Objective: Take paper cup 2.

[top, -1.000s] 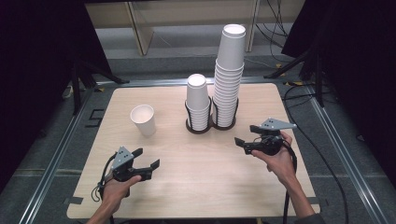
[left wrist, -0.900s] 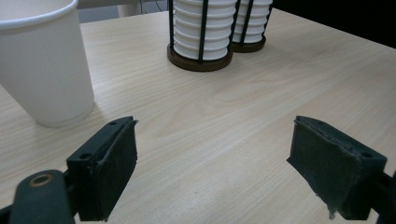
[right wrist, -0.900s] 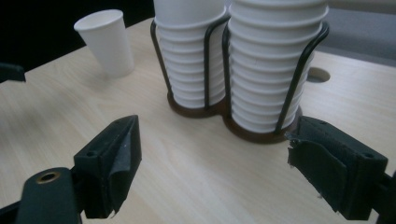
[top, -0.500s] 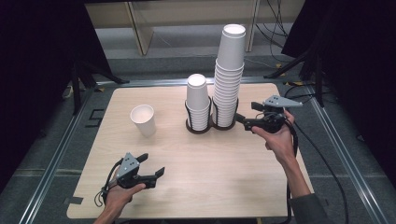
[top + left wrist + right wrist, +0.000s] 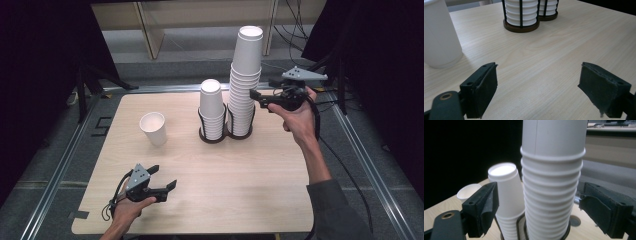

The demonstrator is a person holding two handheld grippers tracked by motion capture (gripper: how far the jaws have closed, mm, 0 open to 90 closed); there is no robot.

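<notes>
Reaching our right gripper, jaws wide and empty, around the tall stack at the worktop's back; clip it off-centre and it topples. Left gripper idles open.

I see my left gripper at lower left: black body, grey three-cornered plate on top, black cable looping off the back. Its jaw pads are matte black, a brass-ringed screw hole beside them. The right gripper at upper right matches; a dark grey-green sleeve covers that forearm.
</notes>
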